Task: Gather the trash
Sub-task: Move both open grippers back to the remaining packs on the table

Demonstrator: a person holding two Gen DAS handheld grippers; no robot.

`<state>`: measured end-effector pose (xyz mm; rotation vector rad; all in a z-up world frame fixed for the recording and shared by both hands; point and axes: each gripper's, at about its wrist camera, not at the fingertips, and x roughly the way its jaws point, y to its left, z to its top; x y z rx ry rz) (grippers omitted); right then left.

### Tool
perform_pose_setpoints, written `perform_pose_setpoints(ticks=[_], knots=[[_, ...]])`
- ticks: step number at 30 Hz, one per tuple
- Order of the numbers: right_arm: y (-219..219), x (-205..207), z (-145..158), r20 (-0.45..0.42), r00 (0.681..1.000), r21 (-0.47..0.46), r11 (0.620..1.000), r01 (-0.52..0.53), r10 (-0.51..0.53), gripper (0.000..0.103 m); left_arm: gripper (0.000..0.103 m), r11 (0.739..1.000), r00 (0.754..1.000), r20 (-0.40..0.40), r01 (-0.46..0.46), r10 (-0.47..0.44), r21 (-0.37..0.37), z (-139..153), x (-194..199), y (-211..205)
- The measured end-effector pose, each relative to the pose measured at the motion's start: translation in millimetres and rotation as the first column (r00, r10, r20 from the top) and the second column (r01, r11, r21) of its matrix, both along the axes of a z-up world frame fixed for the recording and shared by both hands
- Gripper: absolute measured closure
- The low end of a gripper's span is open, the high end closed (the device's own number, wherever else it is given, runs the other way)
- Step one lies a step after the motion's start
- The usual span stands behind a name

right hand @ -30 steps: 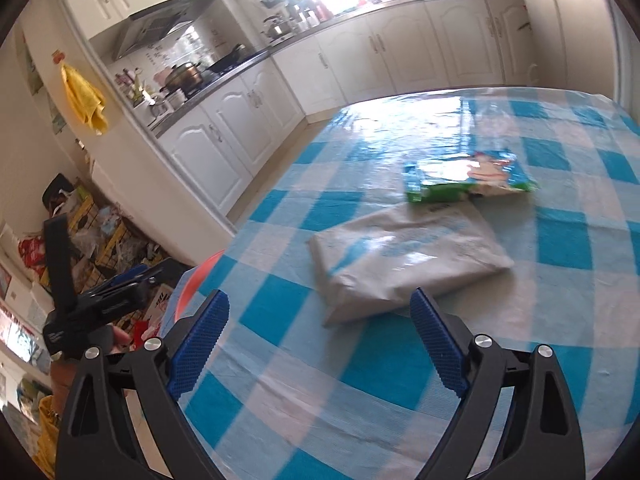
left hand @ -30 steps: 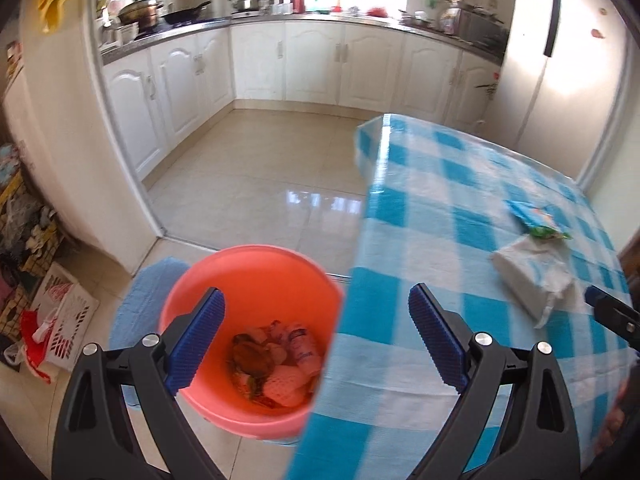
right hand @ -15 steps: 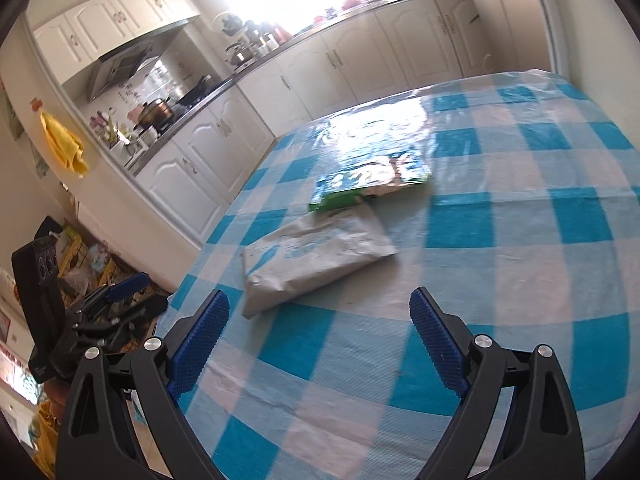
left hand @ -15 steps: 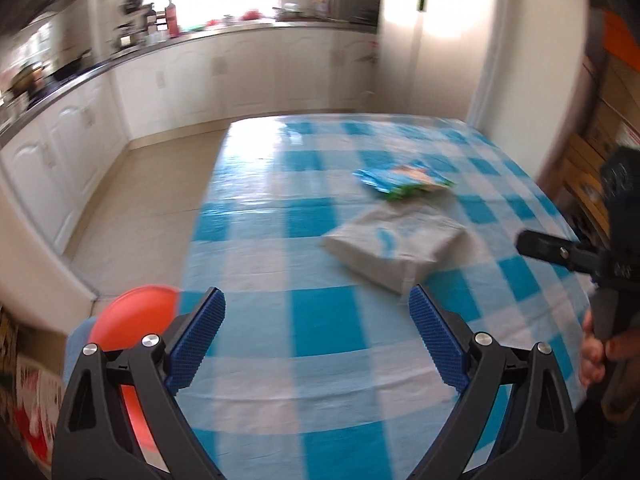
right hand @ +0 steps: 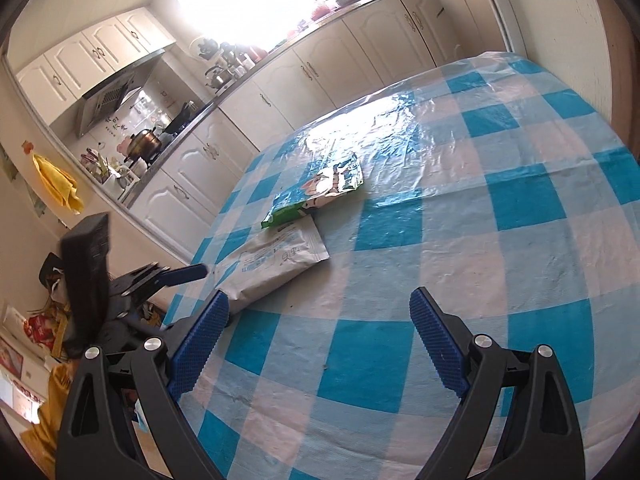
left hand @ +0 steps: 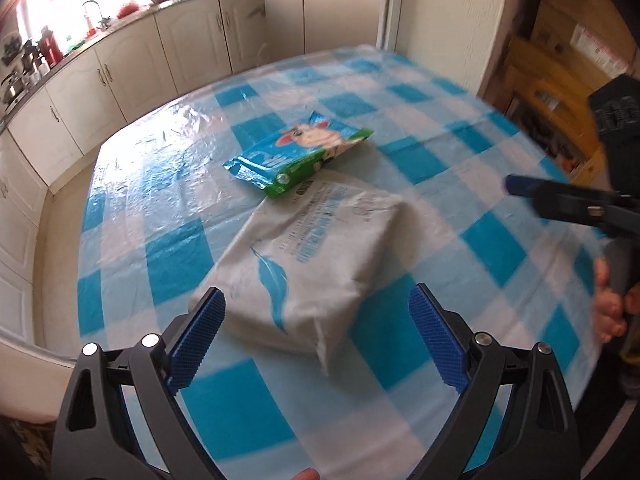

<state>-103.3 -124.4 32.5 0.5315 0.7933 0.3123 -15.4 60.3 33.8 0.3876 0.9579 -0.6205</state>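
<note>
A white plastic package [left hand: 308, 256] with blue print lies on the blue-and-white checked table [left hand: 168, 256]. A green and blue snack bag [left hand: 298, 152] lies just behind it, touching it. My left gripper [left hand: 316, 336] is open and empty, right at the near end of the white package. My right gripper [right hand: 318, 340] is open and empty over the table, to the right of the white package [right hand: 272, 268] and the snack bag [right hand: 316, 194]. Each gripper shows in the other's view: the right one [left hand: 568, 200] and the left one [right hand: 160, 278].
White kitchen cabinets [left hand: 168, 48] and a counter with kettles and pots [right hand: 224, 68] run behind the table. A wall and shelves with boxes [left hand: 560, 64] stand past the table's right edge. Clutter lies on the floor at the left [right hand: 44, 320].
My left gripper swung right from the orange bin to the table and closed in on the white package. My right gripper drew back and turned; the packages now sit farther to its left.
</note>
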Motion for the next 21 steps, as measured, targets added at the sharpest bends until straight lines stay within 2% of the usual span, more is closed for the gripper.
perform_pose_setpoints(ticks=[7, 13, 21], knots=[[-4.2, 3.7, -5.1, -0.012, 1.000, 0.015, 1.000, -0.004, 0.005, 0.012, 0.009, 0.996, 0.998, -0.015, 0.066, -0.065, 0.063, -12.7, 22.1, -15.7], [-2.7, 8.4, -9.5, -0.029, 1.000, 0.013, 1.000, -0.010, 0.011, 0.012, 0.008, 0.989, 0.993, -0.014, 0.121, -0.121, 0.084, -14.5, 29.6, -19.5], [7.6, 13.1, -10.6, -0.044, 0.999, -0.014, 0.999, -0.033, 0.032, 0.012, 0.004, 0.989, 0.993, -0.032, 0.119, -0.116, 0.086, -18.7, 43.1, -19.4]])
